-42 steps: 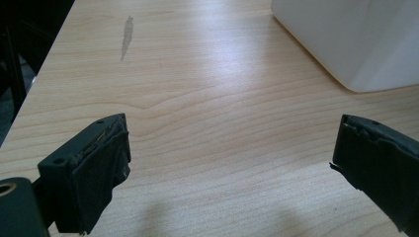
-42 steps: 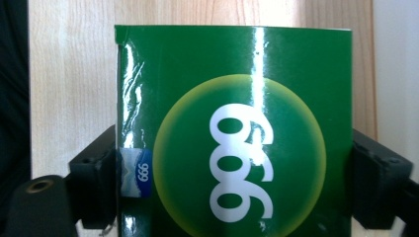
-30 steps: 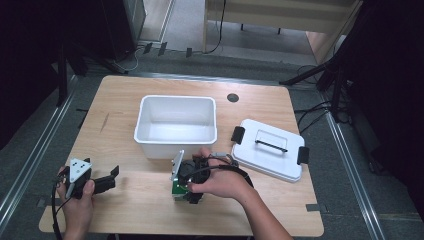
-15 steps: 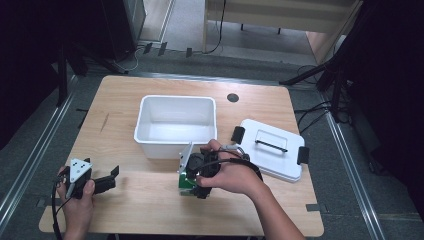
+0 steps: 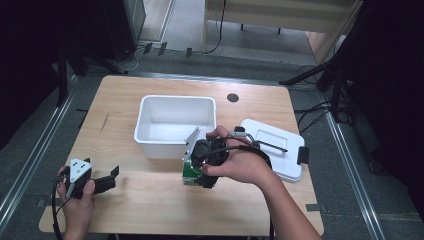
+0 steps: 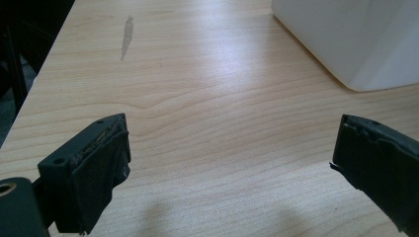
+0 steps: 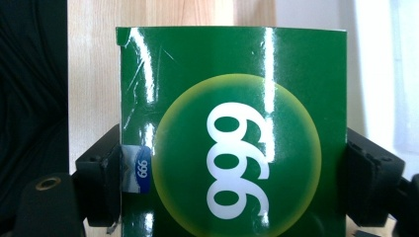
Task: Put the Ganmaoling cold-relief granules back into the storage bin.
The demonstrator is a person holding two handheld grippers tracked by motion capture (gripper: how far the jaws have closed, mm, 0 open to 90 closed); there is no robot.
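Now right hand-held gripper (image 5: 196, 170) and green box (image 7: 232, 133) closer to bin (image 5: 176, 125)

Tub (image 5: 176, 125) mid table (image 5: 150, 210), lid (image 5: 272, 147) flat just to its right, box (image 5: 190, 171) at tub's front right corner btwn right gripper (image 5: 200, 167) jaws, left gripper (image 5: 107, 181) near front-left edge, well apart.

Looks like a lab or recording studio setup, not anyone's home. There's 1 plain wooden table (image 5: 150, 200) sitting on grey carpet-type floor (image 5: 30, 145), with metal rails (image 5: 35, 160) running along both sides. Black stands (image 5: 330, 80) and loose cables (image 5: 310, 107) clutter the far right, dark curtains (image 5: 395, 75) hang around, and wooden furniture (image 5: 280, 15) sits at the far end.
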